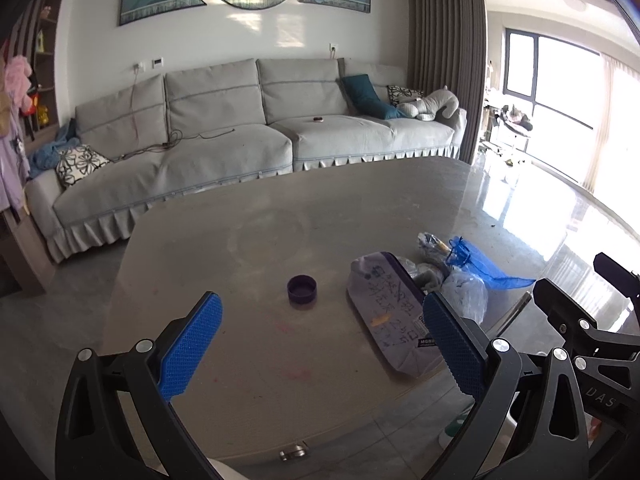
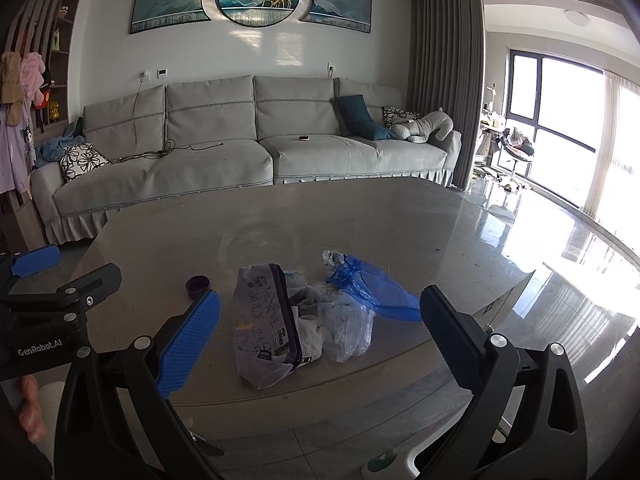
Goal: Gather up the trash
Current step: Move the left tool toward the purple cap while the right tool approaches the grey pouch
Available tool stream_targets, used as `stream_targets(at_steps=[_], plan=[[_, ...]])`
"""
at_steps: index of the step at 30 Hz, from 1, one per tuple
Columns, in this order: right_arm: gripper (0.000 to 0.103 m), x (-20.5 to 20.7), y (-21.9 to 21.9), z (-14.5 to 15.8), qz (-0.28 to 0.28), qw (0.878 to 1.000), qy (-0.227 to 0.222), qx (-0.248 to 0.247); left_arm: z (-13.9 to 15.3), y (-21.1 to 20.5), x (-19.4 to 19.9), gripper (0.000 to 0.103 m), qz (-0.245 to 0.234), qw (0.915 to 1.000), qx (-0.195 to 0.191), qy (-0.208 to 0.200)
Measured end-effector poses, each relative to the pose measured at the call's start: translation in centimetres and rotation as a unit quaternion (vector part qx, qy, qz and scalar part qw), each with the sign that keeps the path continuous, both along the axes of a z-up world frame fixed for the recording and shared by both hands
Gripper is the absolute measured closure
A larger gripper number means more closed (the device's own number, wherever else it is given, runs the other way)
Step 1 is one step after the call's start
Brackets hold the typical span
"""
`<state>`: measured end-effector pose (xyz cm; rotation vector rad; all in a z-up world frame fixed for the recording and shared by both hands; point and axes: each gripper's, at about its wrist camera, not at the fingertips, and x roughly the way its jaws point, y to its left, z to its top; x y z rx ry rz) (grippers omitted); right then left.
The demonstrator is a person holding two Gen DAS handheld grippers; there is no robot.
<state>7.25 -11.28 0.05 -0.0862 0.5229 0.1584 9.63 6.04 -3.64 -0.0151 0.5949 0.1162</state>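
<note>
On the grey glass-topped tabletop (image 2: 280,216) lies a small heap of trash near its front right part: a pale grey printed plastic packet with a dark zip edge (image 2: 266,324), a crumpled clear plastic bag (image 2: 346,330) touching its right side, a blue translucent plastic bag (image 2: 374,284) just behind that, and a small crumpled silvery wrapper (image 2: 333,257) at the back of the heap. A small round dark purple cap (image 2: 198,285) sits apart to the left of the packet, open side up. The left tool (image 1: 322,340) hovers above the near edge of the tabletop with its blue-padded fingers spread wide and nothing between them; the cap lies ahead of it. The right tool (image 2: 320,336) likewise stands spread wide and empty, with the packet and clear bag between its fingers in view. A long grey fabric sofa (image 2: 248,148) stands behind the tabletop.
</note>
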Motion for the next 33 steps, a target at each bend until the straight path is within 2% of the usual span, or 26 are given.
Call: stream_targets(at_steps=[11,16,23,28,33], plan=[[0.003,5.6,3.9,-1.7,0.013,1.0,0.018,0.009,-2.4,3.5,4.7,0.005,0.006,0.9997,0.016,0.018],[0.003,8.3,5.6,-3.4,0.019,0.999,0.039,0.017,-4.3,5.9,7.1,0.005,0.004,0.9993,-0.004,0.037],[0.003,10.5,7.8,-5.9,0.022,0.998,0.06,0.011,-6.1,7.6,9.0,0.005,0.007,0.9988,0.01,0.048],[0.003,11.4,8.6,-6.7,0.011,0.998,0.06,0.004,-6.5,8.2,11.1,0.005,-0.013,0.9984,0.019,0.052],[0.003,11.7,9.4,-7.2,-0.006,0.999,0.046,-0.011,-8.1,8.6,12.8,0.005,-0.049,0.9964,0.033,0.061]])
